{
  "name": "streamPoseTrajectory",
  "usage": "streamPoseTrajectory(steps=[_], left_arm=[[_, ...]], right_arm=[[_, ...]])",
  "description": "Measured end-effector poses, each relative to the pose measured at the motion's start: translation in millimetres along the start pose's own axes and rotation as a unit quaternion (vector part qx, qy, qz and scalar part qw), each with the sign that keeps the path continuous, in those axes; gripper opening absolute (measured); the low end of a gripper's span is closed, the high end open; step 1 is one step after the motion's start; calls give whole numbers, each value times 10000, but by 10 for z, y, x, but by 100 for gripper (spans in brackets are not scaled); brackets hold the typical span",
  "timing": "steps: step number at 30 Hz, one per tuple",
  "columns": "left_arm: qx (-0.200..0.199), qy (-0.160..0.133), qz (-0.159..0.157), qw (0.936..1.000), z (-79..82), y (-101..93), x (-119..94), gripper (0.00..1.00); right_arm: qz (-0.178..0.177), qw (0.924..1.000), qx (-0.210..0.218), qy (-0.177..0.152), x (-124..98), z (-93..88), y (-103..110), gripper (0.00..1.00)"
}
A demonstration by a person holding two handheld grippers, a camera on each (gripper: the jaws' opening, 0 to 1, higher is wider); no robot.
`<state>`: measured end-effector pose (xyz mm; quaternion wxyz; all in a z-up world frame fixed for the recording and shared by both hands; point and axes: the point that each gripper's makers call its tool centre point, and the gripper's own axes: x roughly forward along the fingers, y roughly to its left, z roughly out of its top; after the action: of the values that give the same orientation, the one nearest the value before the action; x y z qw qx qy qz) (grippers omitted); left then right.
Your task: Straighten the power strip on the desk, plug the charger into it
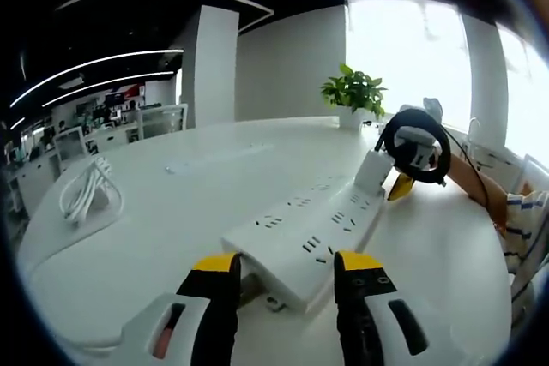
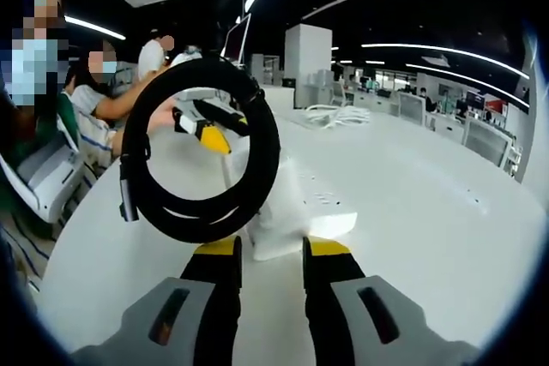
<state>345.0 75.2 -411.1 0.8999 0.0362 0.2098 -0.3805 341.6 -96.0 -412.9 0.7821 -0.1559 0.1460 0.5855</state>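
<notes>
The left gripper is straddling the power strip end, jaws apart; the right gripper is clamping the charger over it; its dangling coiled black cable risks snagging, misaligning prongs

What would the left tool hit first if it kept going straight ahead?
Most likely the power strip: its near end lies on the desk right ahead of the open left tool, between its yellow tips. The gap looks small, though depth is hard to judge in this fisheye view.
</notes>
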Motion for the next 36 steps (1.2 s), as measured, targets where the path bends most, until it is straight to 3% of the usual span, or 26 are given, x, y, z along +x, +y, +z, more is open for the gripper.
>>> streamPoseTrajectory(steps=[12,18,26,36], left_arm=[[514,-38,81,9986,86,-19,-13,42],[851,-33,326,9958,122,45,-30,42],[826,-66,369,9959,144,96,-41,42],[729,-265,344,9964,213,81,-81,38]], right_arm=[[-88,9999,-58,-15,-49,18,-14,28],[-212,9997,-114,-69,-85,48,-62,29],[-402,9990,-199,44,-117,26,-137,29],[-502,9983,-290,-26,-149,43,-17,29]])
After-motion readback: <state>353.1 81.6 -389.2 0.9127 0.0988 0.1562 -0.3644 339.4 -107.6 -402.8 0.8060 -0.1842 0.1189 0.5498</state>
